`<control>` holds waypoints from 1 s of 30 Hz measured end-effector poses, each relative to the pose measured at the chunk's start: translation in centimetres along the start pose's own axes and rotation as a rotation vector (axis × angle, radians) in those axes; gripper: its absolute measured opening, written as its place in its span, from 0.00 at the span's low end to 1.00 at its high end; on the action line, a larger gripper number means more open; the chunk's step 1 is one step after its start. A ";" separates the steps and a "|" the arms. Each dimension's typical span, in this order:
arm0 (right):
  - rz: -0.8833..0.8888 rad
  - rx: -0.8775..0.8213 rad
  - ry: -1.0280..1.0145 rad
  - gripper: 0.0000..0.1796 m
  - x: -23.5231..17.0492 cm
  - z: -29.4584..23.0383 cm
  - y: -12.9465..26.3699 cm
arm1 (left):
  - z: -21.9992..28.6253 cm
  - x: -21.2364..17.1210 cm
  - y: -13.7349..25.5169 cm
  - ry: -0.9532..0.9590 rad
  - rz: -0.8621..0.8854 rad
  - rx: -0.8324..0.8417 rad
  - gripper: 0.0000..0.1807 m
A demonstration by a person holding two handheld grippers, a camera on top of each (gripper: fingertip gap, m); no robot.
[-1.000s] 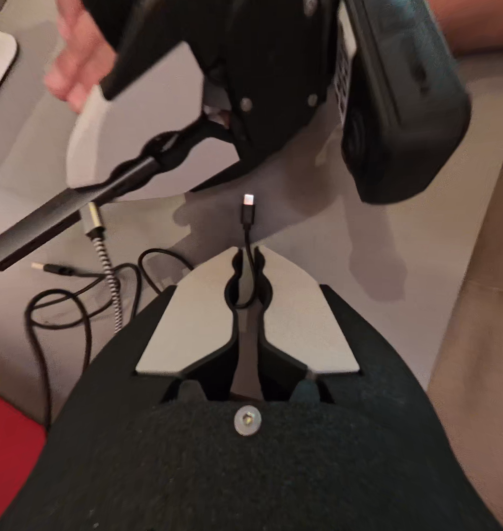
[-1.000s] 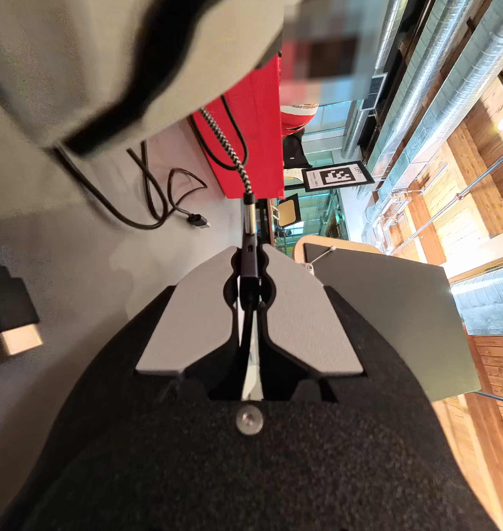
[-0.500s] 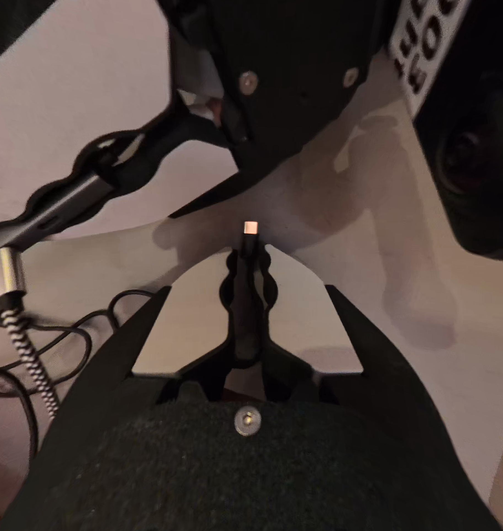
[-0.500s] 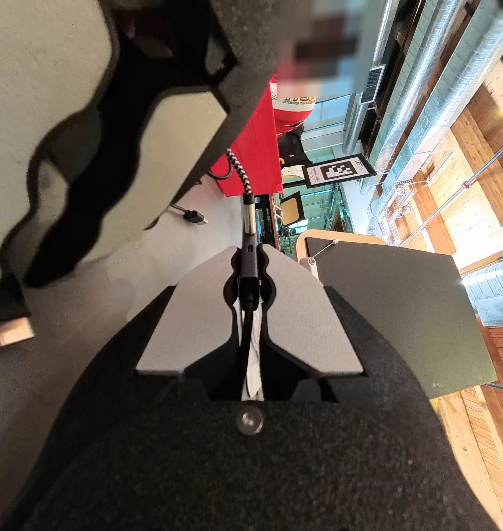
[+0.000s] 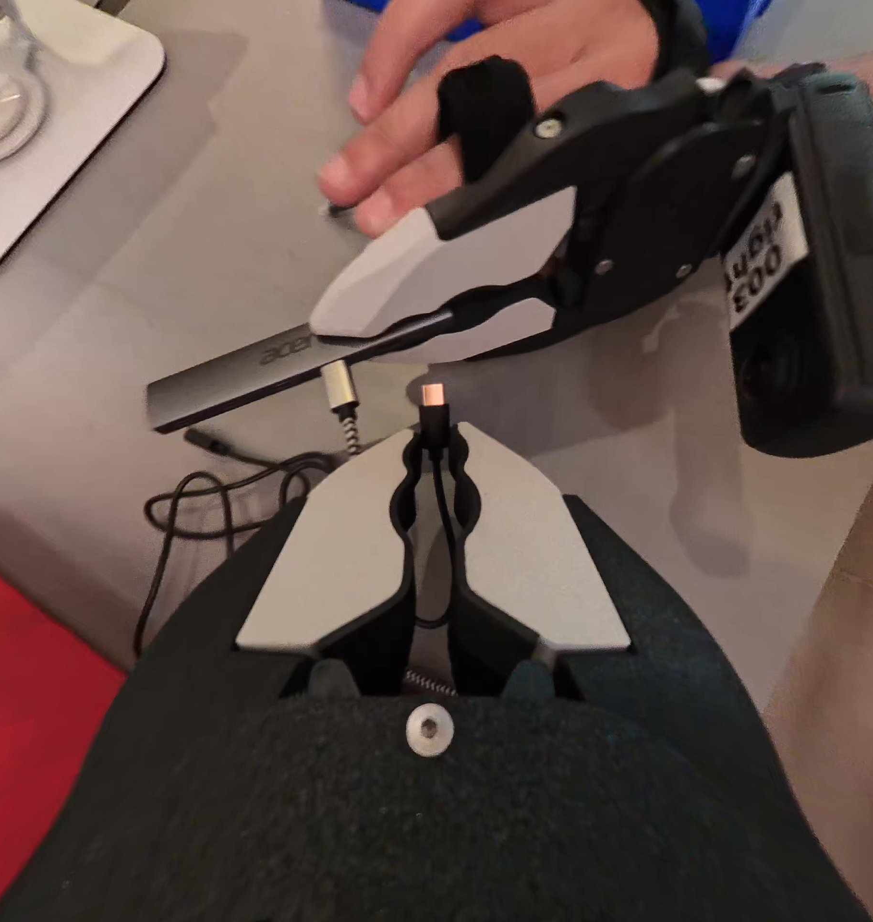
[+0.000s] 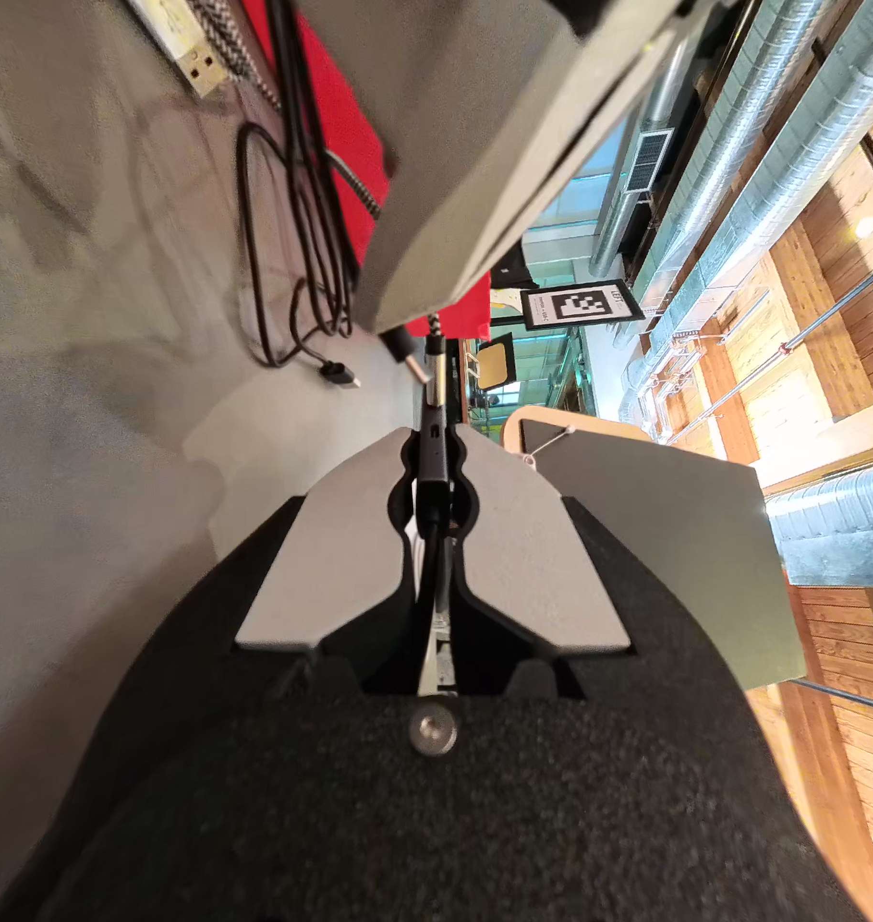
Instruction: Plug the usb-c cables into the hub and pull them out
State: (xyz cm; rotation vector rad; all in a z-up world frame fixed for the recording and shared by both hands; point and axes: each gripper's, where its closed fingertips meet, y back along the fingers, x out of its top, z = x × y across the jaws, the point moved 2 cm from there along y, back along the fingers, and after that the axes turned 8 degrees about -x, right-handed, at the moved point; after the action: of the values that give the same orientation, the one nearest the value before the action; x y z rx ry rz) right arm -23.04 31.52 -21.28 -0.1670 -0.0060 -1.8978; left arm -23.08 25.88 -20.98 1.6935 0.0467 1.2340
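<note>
Gripping a black usb-c cable (image 5: 434, 424) just behind its plug, the left gripper (image 5: 434, 434) is pointing the bare connector forward over the grey table (image 5: 125, 279). The plug tip is sitting near the long edge of the hub (image 5: 255, 369) but apart from it, with open table showing between. The right gripper (image 5: 369, 339) is clamping one end of the hub, holding it tilted above the table; a braided cable (image 5: 342, 399) is occupying one port. A hand (image 5: 449, 100) is spreading its fingers behind that gripper. Loose black cable (image 5: 210, 499) is lying coiled on the table beside the left gripper.
</note>
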 end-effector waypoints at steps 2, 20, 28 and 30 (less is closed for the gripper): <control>0.002 -0.011 0.056 0.05 0.4 0.0 0.0 | -0.6 -0.4 0.2 0.036 -0.027 0.019 0.05; -0.009 -0.037 0.330 0.05 2.0 -1.3 -0.3 | -0.9 -1.6 -0.5 0.121 -0.098 0.069 0.05; -0.017 -0.034 0.350 0.05 2.0 -1.5 -0.3 | -1.1 -1.7 -0.6 0.178 -0.092 0.066 0.05; -0.020 -0.038 0.361 0.05 2.0 -1.4 -0.3 | -1.0 -1.7 -0.7 0.180 -0.089 0.066 0.05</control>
State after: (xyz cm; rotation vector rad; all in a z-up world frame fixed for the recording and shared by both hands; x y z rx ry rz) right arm -24.15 29.60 -22.44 0.1518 0.2733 -1.9249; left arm -24.33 26.02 -22.66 1.6141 0.2713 1.3265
